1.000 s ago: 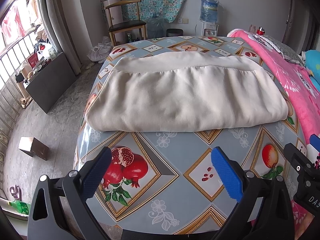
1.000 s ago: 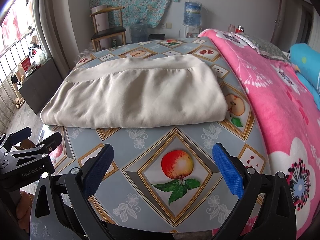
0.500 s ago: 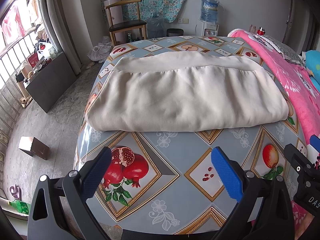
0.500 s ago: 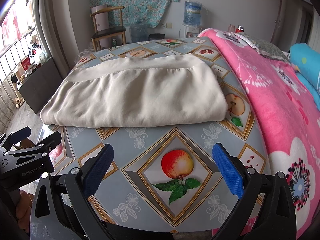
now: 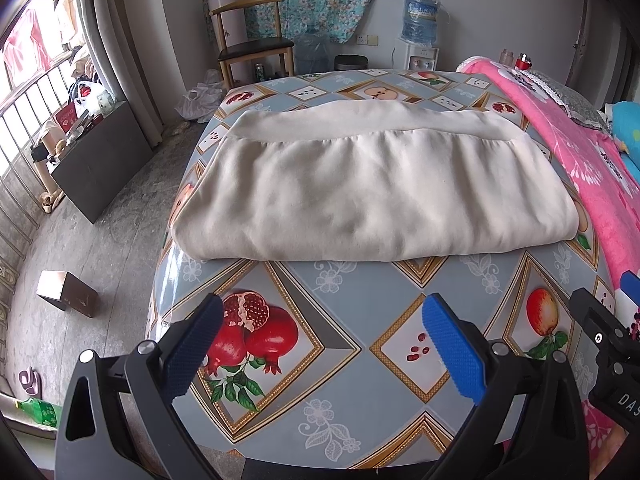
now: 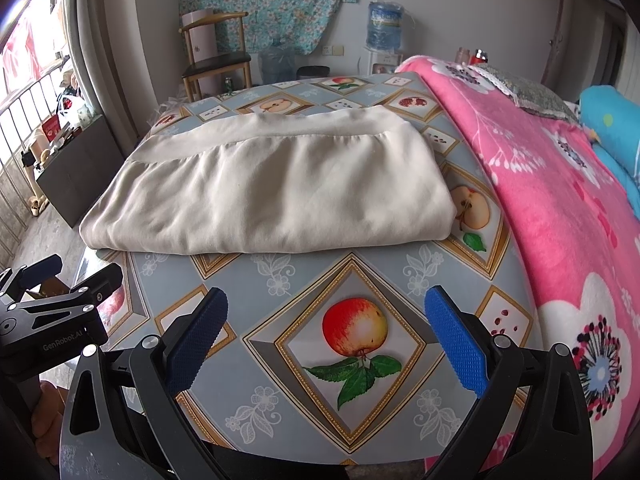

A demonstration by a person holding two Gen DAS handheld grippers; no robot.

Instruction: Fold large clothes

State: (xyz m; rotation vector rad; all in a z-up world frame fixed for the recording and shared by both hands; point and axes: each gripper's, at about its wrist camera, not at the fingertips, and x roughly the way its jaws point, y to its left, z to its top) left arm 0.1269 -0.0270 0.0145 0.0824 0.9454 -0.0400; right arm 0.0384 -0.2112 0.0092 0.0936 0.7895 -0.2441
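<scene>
Folded garment (image 5: 372,196) beyond hand-held grippers (image 5: 320,344)

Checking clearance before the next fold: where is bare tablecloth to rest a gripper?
Free: the near strip between the cream garment and both grippers. Narrower: beyond its far edge. Crowded: right side, where the pink blanket nearly meets the garment.

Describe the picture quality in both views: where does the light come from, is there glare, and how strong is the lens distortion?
Left wrist view: daylight enters from the barred window, which is overexposed; a glossy sheen shows on the tablecloth at its left edge; fisheye bends the table, corners are dark. Right wrist view: same window light, cream garment sharp, shadows soft, edges curved.
</scene>
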